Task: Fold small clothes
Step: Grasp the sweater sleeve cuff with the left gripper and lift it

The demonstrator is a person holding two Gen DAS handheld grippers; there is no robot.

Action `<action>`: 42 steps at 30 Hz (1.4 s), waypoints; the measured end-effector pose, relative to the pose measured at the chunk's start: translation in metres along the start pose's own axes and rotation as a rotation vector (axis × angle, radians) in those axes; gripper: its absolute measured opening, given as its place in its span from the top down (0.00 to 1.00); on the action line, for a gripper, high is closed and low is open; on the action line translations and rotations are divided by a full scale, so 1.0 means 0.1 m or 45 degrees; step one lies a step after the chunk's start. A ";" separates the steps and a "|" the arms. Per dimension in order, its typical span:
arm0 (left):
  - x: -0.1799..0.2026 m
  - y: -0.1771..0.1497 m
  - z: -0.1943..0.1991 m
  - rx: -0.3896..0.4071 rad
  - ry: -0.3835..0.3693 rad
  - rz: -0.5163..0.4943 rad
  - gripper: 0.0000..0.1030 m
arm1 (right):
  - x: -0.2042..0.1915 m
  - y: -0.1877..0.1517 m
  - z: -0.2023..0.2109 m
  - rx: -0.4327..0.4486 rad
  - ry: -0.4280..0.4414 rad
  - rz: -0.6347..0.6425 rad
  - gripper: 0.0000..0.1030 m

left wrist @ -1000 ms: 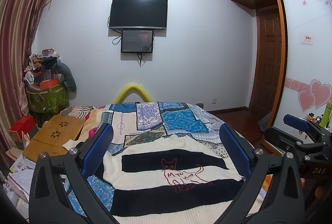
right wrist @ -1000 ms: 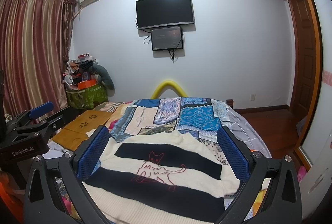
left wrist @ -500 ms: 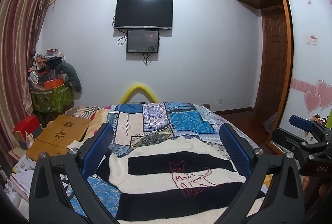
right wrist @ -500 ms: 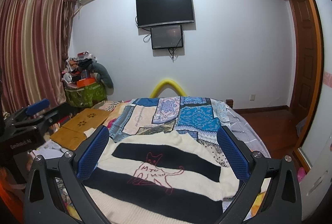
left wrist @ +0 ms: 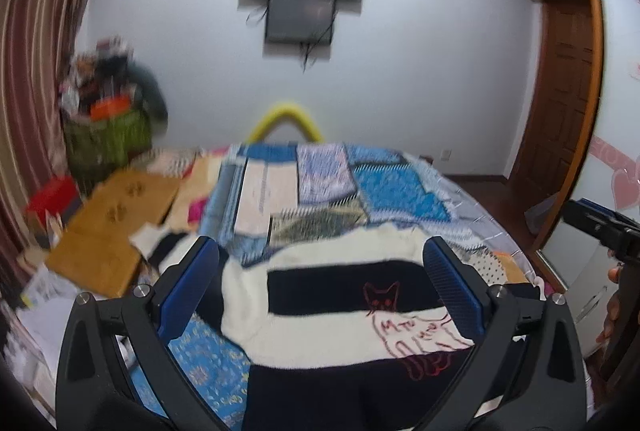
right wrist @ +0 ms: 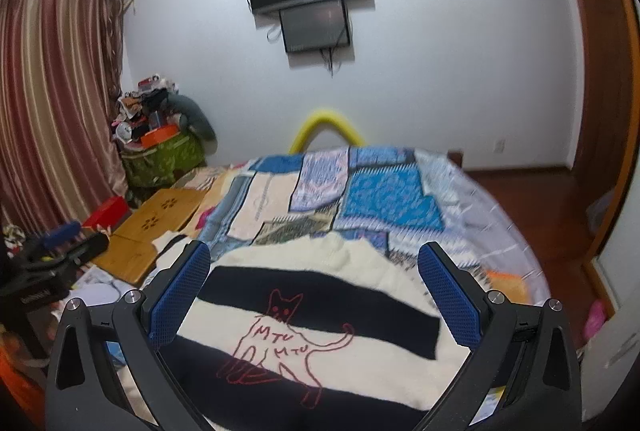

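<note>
The striped sweater (right wrist: 320,327) is lying spread flat on the bed (right wrist: 392,199), directly ahead of and below both tools. The left hand-held gripper (left wrist: 320,295) is hovering with jaws apart, holding nothing; the right hand-held gripper (right wrist: 316,295) is doing likewise. The knit is looking soft, thick and floppy (it will likely sag and stretch when lifted). Judgement: pinching a hem corner or shoulder edge is looking the better hold.
</note>
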State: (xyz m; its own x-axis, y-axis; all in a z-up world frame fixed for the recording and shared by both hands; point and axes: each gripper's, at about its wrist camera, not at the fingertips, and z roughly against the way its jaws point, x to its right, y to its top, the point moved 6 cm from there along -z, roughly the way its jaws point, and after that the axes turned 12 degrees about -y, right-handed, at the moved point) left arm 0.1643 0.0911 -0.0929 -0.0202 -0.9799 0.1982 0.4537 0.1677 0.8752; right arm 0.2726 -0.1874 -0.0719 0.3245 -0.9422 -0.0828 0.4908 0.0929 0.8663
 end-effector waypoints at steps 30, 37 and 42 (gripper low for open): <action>-2.47 -1.14 -1.54 -0.522 0.366 0.621 0.36 | -0.03 -0.84 -1.71 -0.607 0.046 0.167 0.12; -2.70 -1.30 -1.81 -0.564 0.306 0.776 0.46 | -0.05 -0.96 -1.82 -0.659 0.067 0.146 0.12; -2.85 -1.40 -1.94 -0.565 0.272 0.918 0.59 | -0.08 -0.99 -1.82 -0.677 0.085 0.152 0.12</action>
State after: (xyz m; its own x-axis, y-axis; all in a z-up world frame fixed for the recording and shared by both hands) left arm 0.2788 0.3260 -0.3576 0.5525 -0.6577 0.5120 0.5975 0.7408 0.3070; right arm 0.3685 -0.1306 -0.2469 0.4452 -0.8943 -0.0451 0.7829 0.3643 0.5044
